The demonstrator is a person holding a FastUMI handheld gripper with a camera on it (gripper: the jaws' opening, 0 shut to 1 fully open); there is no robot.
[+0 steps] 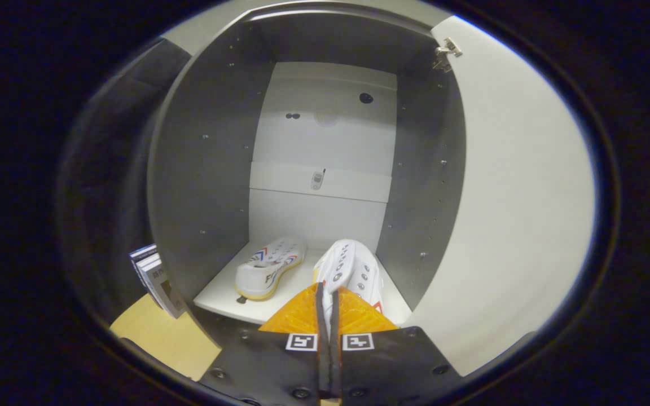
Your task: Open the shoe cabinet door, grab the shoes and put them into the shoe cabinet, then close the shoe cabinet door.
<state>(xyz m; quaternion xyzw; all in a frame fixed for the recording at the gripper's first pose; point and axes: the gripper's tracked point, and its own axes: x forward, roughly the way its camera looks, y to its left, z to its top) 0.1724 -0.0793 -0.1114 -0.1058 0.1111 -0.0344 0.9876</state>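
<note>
We look straight into the open shoe cabinet [212, 169], its grey side walls running back to a pale rear panel [325, 146]. The door [517, 197] stands swung out at 3 o'clock from the opening, with a metal hinge [446, 53] at its upper corner; the door's outer edge bends away in the fisheye view, so we cannot follow it to its end.

On the white bottom shelf [218, 296] lie two white shoes. The left shoe [270, 267] sits toward 11 o'clock from the tool [329, 304], lying free with its sole edge showing yellowish; the printing on its side is too small for us to make out. The right shoe [350, 270] lies just ahead of the fingers at 12 o'clock, its eyelets facing us. Its near end is hidden behind the fingers, so we cannot see how much of it reaches between them.

The tool's fingers stand very narrow, with only a thin gap between them. A sliver of the right shoe seems to show in that gap, but we cannot tell whether both fingers press on it.

On the rear panel we see a small pale object [317, 180] on a ledge, too small to identify, and a dark round hole [366, 98] higher up.

Outside the cabinet, at 9 o'clock from the tool, a few books [156, 279] stand on the light wooden table [156, 338], their lower parts cut off by the cabinet's side.
</note>
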